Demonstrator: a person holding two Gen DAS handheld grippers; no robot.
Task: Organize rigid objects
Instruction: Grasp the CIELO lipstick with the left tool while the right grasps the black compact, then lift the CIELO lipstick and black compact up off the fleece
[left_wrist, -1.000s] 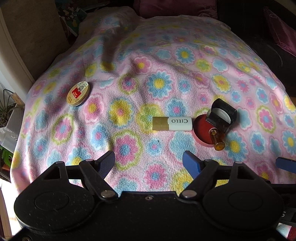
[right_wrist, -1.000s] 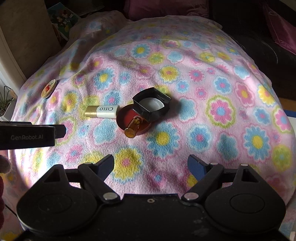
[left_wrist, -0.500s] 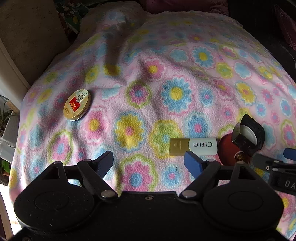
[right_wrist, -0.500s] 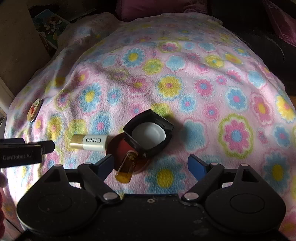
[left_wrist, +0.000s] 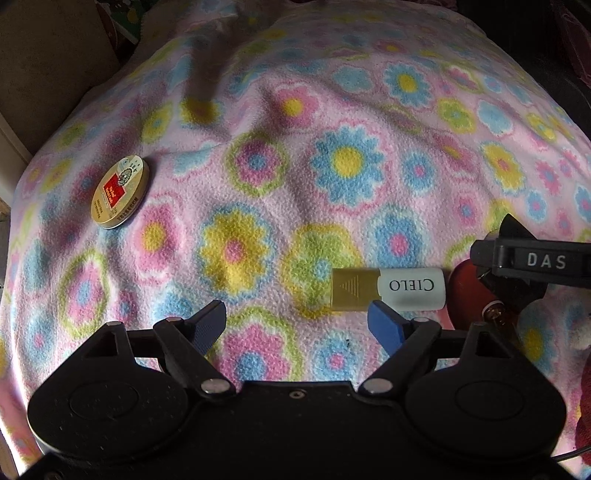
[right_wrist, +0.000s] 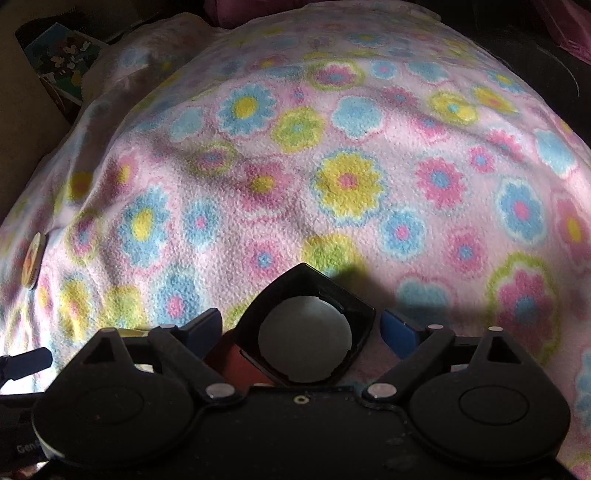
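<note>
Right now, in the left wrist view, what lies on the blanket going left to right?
Round tin → gold-capped CIELO tube → red disc, partly hidden under the right tongs' arm marked DAS. The black box and amber bottle there overlap too much to order.

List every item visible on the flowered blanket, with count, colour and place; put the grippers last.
Blanket: one, pink with flowers, under everything.
Round tin: one, gold with a red label, far left, apart from the rest.
CIELO tube: one, white with a gold cap, lying flat left of the red disc.
Red disc: one, red, under the black box.
Black box: one, black with a white round inside, on the disc.
Amber bottle: one, mostly hidden, by the disc.
Left hand-held gripper: open over bare blanket.
Right hand-held gripper: jaws just closing in, black box between them; contact unclear.
</note>
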